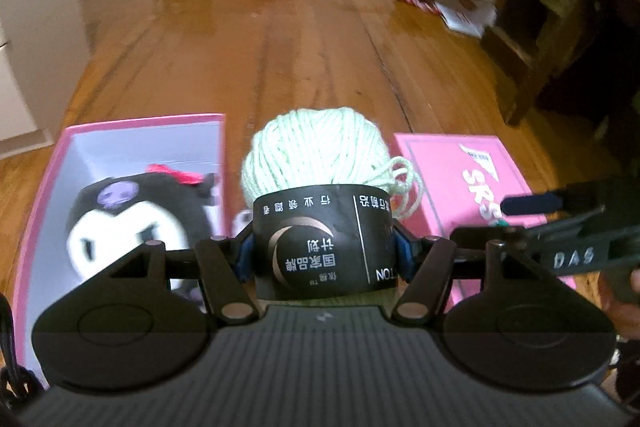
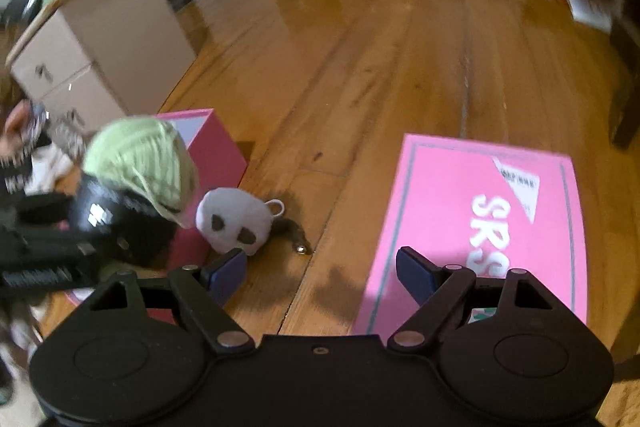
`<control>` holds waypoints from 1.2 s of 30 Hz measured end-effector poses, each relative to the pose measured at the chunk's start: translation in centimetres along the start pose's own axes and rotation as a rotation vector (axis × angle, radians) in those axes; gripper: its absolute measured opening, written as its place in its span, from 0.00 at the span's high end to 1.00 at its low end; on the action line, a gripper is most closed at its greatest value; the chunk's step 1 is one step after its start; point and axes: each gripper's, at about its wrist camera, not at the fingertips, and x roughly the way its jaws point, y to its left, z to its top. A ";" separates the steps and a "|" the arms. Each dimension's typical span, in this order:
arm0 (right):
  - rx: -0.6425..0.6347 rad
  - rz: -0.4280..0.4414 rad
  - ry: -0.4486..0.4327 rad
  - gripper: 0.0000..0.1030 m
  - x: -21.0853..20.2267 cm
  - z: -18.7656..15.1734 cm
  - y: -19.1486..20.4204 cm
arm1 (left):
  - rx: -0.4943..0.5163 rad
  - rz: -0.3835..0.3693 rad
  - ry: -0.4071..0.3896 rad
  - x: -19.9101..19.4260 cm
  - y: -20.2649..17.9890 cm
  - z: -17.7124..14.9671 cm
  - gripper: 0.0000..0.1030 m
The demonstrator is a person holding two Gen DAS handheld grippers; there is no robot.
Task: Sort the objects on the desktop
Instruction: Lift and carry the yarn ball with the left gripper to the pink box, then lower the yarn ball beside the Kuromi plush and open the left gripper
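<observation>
The left gripper (image 1: 324,255) is clamping a ball of pale green yarn (image 1: 320,151) by its black paper label (image 1: 320,251), its blue pads (image 1: 403,255) pressing both sides of the band, and is holding it raised just right of the open pink box (image 1: 132,125). Only the left wrist view is looking into that box, where a black and white plush doll (image 1: 132,223) with a pink bow is lying. The right wrist view is showing the box from outside, with the yarn (image 2: 140,163) hanging beside its wall (image 2: 218,147), and is revealing a small white panda-faced toy (image 2: 236,223) sitting on the wooden bench (image 2: 360,87) just right of the box. The right gripper (image 2: 322,273) is spread wide and gripping nothing, hovering between the box and the pink lid (image 2: 480,227) lying flat well to its right
</observation>
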 end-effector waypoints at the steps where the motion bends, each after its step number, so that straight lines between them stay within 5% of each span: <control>1: -0.011 0.003 0.002 0.16 0.1 0.0 0.8 | -0.010 0.008 -0.004 -0.5 0.7 -0.2 0.39; 5: -0.035 0.063 0.028 0.16 1.0 0.0 3.5 | -0.036 0.046 0.012 -1.6 3.7 -0.9 0.39; 21: -0.158 0.066 0.110 0.16 5.1 -0.9 10.5 | -0.212 0.188 0.076 -1.8 14.2 -3.8 0.38; 27: -0.173 0.066 0.122 0.16 6.2 -1.0 11.8 | -0.192 0.165 0.116 -2.0 14.9 -4.0 0.37; 36: -0.144 0.033 0.131 0.16 6.6 -1.8 10.6 | -0.185 0.252 0.110 -1.8 15.5 -4.1 0.35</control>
